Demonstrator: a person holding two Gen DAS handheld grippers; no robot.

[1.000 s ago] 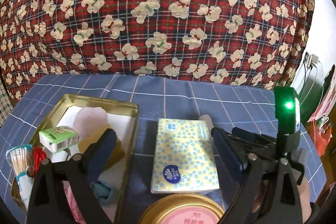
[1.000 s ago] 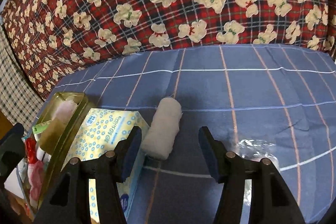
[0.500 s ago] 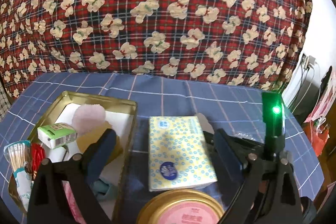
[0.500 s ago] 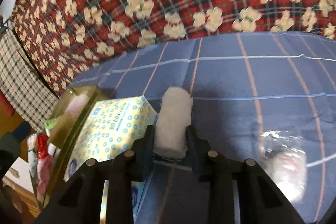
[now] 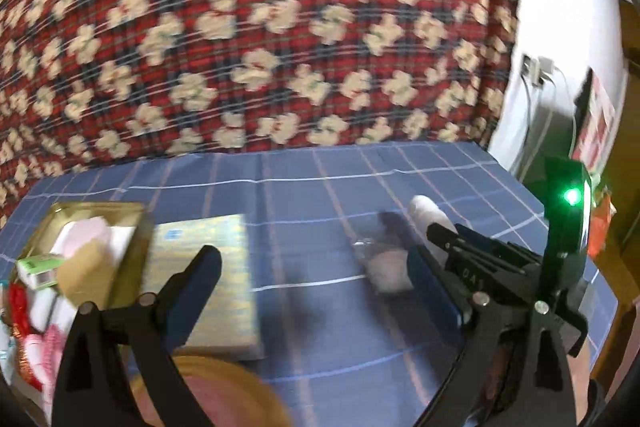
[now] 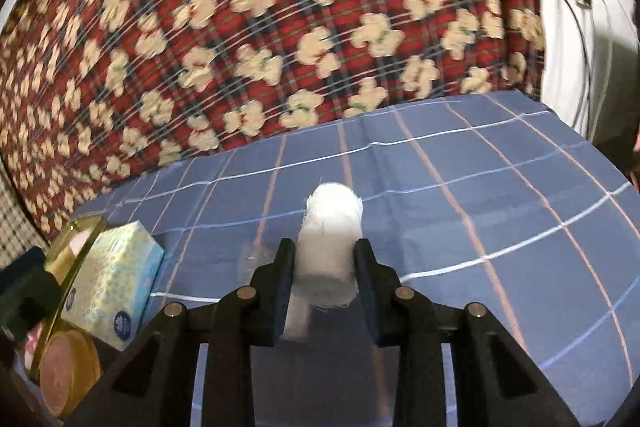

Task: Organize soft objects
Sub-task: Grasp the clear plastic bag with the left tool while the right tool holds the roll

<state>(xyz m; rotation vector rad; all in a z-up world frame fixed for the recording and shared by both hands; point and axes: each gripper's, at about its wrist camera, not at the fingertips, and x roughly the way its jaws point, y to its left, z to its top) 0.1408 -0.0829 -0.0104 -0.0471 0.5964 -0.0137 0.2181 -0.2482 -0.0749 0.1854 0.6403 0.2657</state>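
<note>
A white gauze roll (image 6: 330, 215) sits between the black pads of my right gripper (image 6: 324, 251), which is shut on it above the blue checked cloth (image 6: 500, 227). In the left wrist view the same roll (image 5: 426, 211) pokes out past the right gripper's fingers at the right. My left gripper (image 5: 312, 263) is open with nothing between its fingers, over the cloth between the tissue pack (image 5: 204, 267) and a clear plastic packet (image 5: 386, 267) holding something pinkish.
A gold tin tray (image 5: 100, 211) with several small items stands at the left, a round gold lid (image 5: 224, 387) near the front. A red bear-print quilt (image 6: 280, 27) fills the back. The cloth's right edge meets a white wall with cables (image 5: 540, 87).
My right gripper closed on the white roll and carried it right, away from the tissue pack. My left gripper swung right, staying open; the tin and tissue pack slid to the left of its view.
</note>
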